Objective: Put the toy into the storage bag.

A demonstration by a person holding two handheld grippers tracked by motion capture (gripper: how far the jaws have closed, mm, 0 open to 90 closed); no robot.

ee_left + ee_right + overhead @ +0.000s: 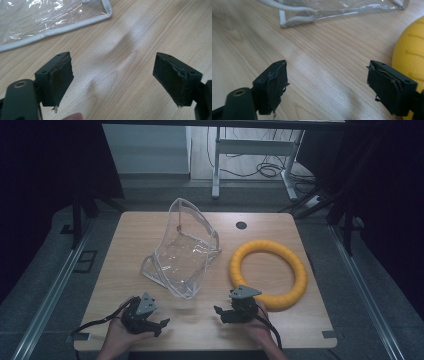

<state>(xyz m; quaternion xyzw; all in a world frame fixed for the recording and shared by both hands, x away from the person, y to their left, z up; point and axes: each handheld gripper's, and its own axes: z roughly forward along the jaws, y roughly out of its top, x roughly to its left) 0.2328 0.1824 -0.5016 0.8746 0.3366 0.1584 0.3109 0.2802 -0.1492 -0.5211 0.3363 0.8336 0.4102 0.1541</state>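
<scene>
Clear plastic bag (182,251) with white piping lies near the middle of the wooden table (280,325), its far end propped up so the mouth gapes toward the right, which looks like a setup for slipping something inside. To its right, just apart from it, the yellow ring (268,273) lies flat, its near edge close to the right gripper (223,312).

Both tongs sit at the near edge of the table and are released, holding nothing. In the left gripper view the left gripper (113,80) has its jaws spread wide over bare wood, with the bag's piped corner (106,11) ahead and to the left. In the right gripper view the jaws are equally wide apart, the ring's yellow side (409,47) just beside the right-hand jaw and the bag's edge farther off.

Each of the person's hands grips its tool low and roughly level, jaws pointed forward and inward. My guess is the right one is placed to take the ring, while the left is free to steady the bag.
</scene>
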